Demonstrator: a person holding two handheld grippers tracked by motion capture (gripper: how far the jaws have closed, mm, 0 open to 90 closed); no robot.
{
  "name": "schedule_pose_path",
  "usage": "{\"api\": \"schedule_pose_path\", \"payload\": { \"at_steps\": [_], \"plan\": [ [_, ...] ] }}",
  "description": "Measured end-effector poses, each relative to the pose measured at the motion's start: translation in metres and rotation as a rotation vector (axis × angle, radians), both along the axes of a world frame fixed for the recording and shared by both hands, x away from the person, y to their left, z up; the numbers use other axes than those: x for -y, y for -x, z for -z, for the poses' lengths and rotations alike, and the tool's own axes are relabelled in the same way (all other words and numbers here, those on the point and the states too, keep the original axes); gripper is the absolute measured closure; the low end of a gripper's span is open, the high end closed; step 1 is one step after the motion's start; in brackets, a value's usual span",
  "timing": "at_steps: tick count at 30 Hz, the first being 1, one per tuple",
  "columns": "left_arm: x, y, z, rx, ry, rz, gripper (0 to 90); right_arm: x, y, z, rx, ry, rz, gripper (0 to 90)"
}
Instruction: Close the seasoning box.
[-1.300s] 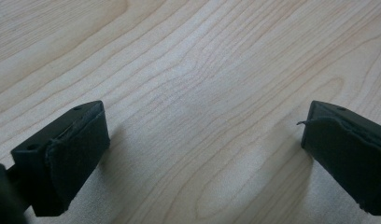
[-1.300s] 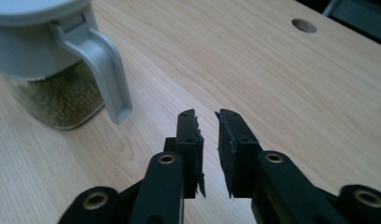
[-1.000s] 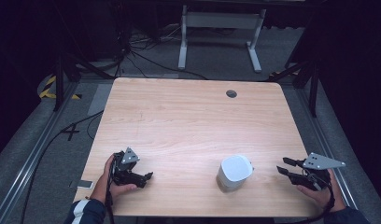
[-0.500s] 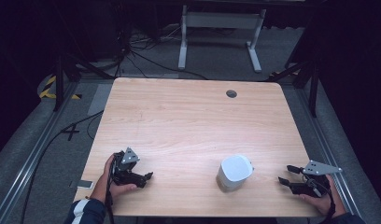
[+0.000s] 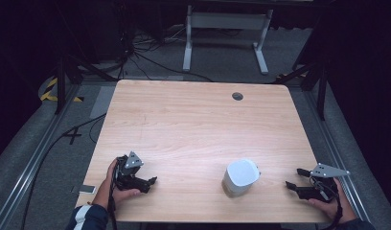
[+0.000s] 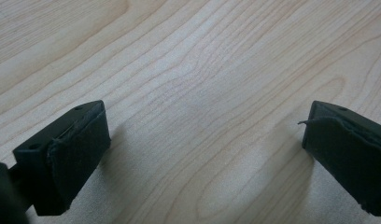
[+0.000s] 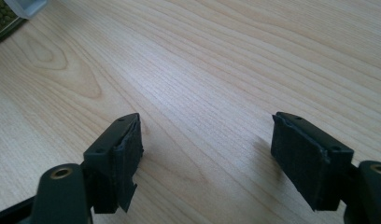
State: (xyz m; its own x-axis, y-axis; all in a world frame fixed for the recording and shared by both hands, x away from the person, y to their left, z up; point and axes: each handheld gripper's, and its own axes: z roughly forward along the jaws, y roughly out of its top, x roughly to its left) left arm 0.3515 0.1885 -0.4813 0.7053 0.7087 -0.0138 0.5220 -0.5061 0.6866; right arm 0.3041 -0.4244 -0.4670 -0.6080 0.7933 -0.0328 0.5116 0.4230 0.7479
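From the high view I see my left gripper point(image 5: 148, 182) low on the wooden table point(image 5: 198, 124) near its front edge, held in my left hand point(image 5: 116, 184), and my right gripper point(image 5: 295, 178) near the front right corner in my right hand point(image 5: 330, 203). Between them, nearer my right gripper and just off its jaw tips, stands a white lidded container point(image 5: 240, 177), touching neither. My left gripper view adds what the high view cannot: the left gripper's point(image 6: 202, 149) jaws stand wide apart, holding nothing, with bare wood grain between the pads point(image 6: 79, 154) close beneath. My right gripper view likewise shows the right gripper's point(image 7: 205, 156) jaws spread wide and empty over the tabletop, and at its top left corner, ahead of the jaws and off to their left, a pale rim of the container point(image 7: 27, 7) with something green and grainy beneath it; I cannot tell what that is. The high view alone shows the round grommet hole point(image 5: 237, 96) at the table's far side, well beyond both grippers, and a white metal frame point(image 5: 226, 33) on the floor behind.
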Motion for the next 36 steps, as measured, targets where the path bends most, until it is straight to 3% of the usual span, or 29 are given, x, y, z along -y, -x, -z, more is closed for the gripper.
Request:
{"api": "schedule_pose_path", "payload": {
  "at_steps": [36],
  "plan": [
    [0.0, -0.0001, 0.0004, 0.001, 0.005, -0.001, 1.2, -0.0004, -0.0011, 0.0001, -0.002, 0.002, -0.001, 23.3]
  ]
}}
